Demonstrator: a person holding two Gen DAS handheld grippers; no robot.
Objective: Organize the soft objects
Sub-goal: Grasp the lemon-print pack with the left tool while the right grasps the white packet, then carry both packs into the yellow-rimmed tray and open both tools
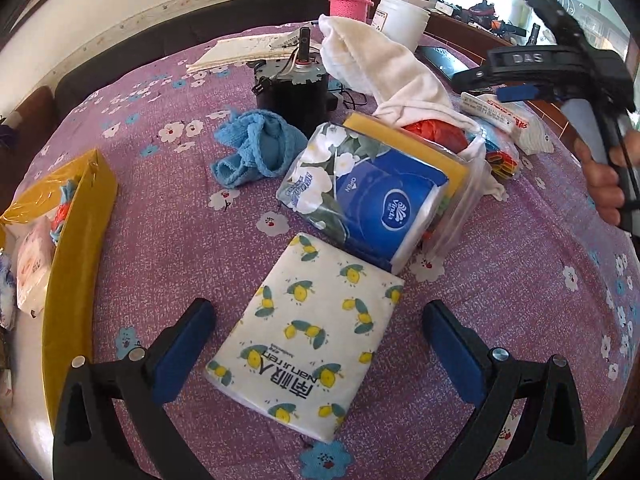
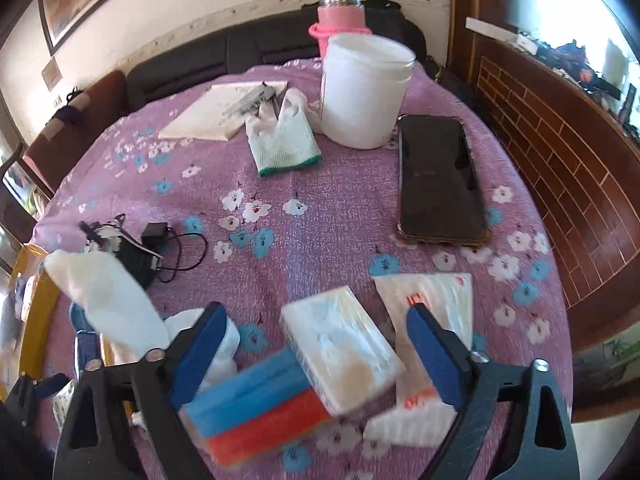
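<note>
The left gripper (image 1: 316, 344), jaws spread wide and empty, is hovering over the lemon-print tissue pack (image 1: 308, 344) lying near on the purple tablecloth (image 1: 500, 280), and is needing to straddle its long edges squarely before squeezing.

A lived-in home room is showing here. A purple flowered tablecloth (image 2: 320, 208) is covering the table, with a dark sofa (image 2: 224, 60) running along the far wall under a framed picture (image 2: 80, 4). A pink knitted-sleeve flask (image 2: 340, 20) is standing at the far edge, and brick-patterned wood panelling (image 2: 560, 168) is curving along the right.
</note>
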